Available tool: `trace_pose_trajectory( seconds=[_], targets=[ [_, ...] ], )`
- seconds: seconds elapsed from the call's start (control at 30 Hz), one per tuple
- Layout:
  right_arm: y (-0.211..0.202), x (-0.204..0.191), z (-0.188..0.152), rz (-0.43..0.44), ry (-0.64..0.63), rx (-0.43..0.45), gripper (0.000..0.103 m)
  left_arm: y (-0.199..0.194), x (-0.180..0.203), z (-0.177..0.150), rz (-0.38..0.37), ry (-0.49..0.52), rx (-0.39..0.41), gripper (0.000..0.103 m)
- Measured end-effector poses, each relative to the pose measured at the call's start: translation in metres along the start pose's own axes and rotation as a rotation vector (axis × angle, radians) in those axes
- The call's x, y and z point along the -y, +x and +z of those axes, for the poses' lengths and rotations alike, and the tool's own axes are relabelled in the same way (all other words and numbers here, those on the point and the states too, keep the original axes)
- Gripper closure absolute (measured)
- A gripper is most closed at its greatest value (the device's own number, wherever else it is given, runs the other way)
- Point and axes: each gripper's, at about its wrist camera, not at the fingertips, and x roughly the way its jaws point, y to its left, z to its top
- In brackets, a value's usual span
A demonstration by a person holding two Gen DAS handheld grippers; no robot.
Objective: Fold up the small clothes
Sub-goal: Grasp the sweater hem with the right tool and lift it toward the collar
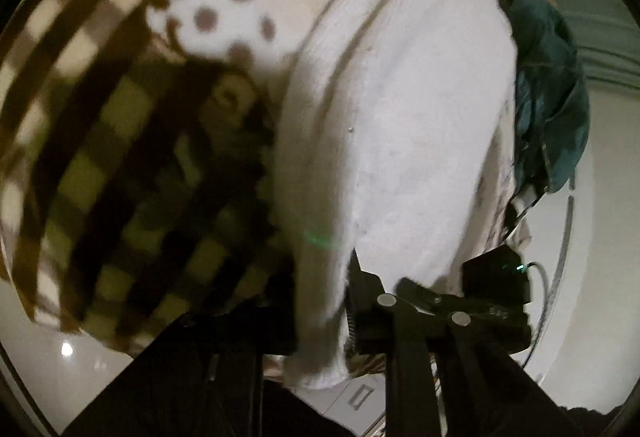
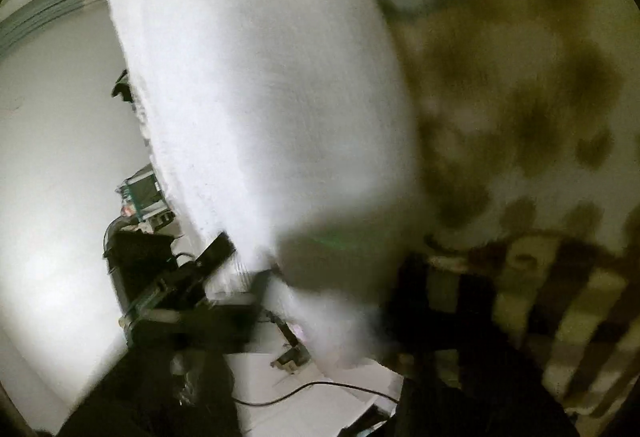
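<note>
I count one white knit cloth, one brown checked-and-dotted blanket, one crumpled teal garment.

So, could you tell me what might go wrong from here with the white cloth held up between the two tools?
1. The white cloth hangs close in front of both cameras and hides much of the patterned blanket, so placement may be misjudged.
2. The dark green garment sits right beside the cloth and could get snagged.
3. Both views are motion-blurred; the grip could slip.
</note>
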Motion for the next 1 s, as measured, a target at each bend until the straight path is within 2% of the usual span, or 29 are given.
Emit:
trace_pose_trajectory(
  seconds=[0.17, 0.33, 0.43, 0.53, 0.63, 0.73, 0.87, 0.97, 1.0],
  targets=[
    [-0.029, -0.019, -0.007, 0.040, -0.024, 0.046, 0.089, -0.023, 0.031, -0.010, -0.060, -0.009, 0.062, 0.090],
    [-0.081, -0.067, -0.011, 0.081, -0.085, 0.128, 0.090, -0.061, 0.071, -0.001, -0.096, 0.046, 0.123, 0.091],
    [-0.110, -0.097, -0.007, 0.084, -0.134, 0.187, 0.090, -0.076, 0.117, 0.015, -0.087, 0.142, 0.180, 0.091],
    [-0.130, -0.137, 0.003, 0.039, -0.193, 0.257, 0.090, -0.084, 0.147, 0.033, -0.034, 0.237, 0.221, 0.091],
    [-0.144, -0.176, 0.029, -0.051, -0.239, 0.314, 0.090, -0.086, 0.178, 0.058, 0.040, 0.325, 0.256, 0.091],
    [-0.160, -0.205, 0.063, -0.144, -0.269, 0.365, 0.090, -0.080, 0.204, 0.096, 0.077, 0.387, 0.262, 0.091],
    [-0.177, -0.243, 0.125, -0.189, -0.267, 0.426, 0.090, -0.068, 0.228, 0.155, 0.058, 0.401, 0.256, 0.091],
    [-0.185, -0.256, 0.182, -0.201, -0.262, 0.467, 0.090, -0.050, 0.246, 0.215, 0.052, 0.392, 0.258, 0.091],
    [-0.184, -0.261, 0.208, -0.208, -0.247, 0.485, 0.090, -0.046, 0.249, 0.232, 0.049, 0.371, 0.254, 0.087]
  ],
)
